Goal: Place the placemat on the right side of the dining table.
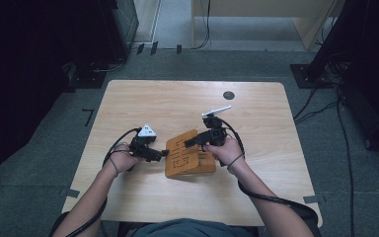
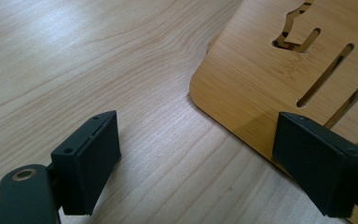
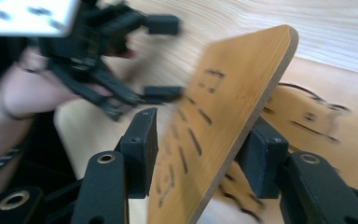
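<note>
The right gripper point(image 3: 196, 149) straddles the raised edge of a slotted bamboo panel point(image 3: 223, 116), one jaw on each face; the near jaw shows a gap, so a firm clamp cannot be told. The tilt suggests the panel is being swung up off a second cut-out board point(image 3: 307, 116) lying beyond the far jaw. The left gripper point(image 2: 196, 158) is released, jaws wide, its far jaw just beside the panel's rounded corner, likely to steady it on the pale wood-grain table point(image 2: 74, 56).
</note>
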`<state>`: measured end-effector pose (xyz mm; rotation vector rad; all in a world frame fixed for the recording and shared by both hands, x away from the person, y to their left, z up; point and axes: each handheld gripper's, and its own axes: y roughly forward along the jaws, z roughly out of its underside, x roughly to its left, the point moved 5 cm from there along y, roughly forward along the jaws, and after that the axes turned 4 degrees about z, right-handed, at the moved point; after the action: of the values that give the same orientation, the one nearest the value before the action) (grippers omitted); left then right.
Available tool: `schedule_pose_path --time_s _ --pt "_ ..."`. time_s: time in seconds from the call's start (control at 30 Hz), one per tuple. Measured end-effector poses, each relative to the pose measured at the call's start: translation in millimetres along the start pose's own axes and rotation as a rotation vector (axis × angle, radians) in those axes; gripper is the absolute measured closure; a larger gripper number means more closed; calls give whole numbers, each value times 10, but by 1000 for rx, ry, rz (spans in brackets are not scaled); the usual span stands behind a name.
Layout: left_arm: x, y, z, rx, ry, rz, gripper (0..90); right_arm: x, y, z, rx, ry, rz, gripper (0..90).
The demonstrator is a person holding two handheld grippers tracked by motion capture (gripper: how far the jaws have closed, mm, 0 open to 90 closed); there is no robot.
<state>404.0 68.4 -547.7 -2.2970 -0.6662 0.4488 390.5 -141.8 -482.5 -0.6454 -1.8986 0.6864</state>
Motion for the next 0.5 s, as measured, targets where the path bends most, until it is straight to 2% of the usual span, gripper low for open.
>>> schedule_pose_path --time_s 0.03,0.1,0.13,0.17,0.27,0.37,0.43,0.47,0.5 --pt "0 0 0 0 0 0 138 33 -18 -10 -6 -1 -20 522" --pt "-26 16 -3 0 23 5 138 72 -33 -19 -8 -11 -27 526" --pt "-48 28 -6 2 38 9 138 101 -19 -14 -2 -32 -6 530" --pt "-48 28 -6 2 38 9 138 101 -19 -14 -2 -32 -6 530" --pt "-73 39 -11 1 42 15 138 41 90 32 36 -54 56 560" --pt "-71 38 -9 -1 45 17 138 29 101 37 47 -42 58 600" --pt "-69 37 -7 0 47 21 138 2 104 37 69 -10 59 674" --pt "-69 37 -7 0 47 21 138 2 104 37 69 -10 59 674" --pt "-65 33 -4 1 52 25 138 -9 107 39 89 23 49 713"
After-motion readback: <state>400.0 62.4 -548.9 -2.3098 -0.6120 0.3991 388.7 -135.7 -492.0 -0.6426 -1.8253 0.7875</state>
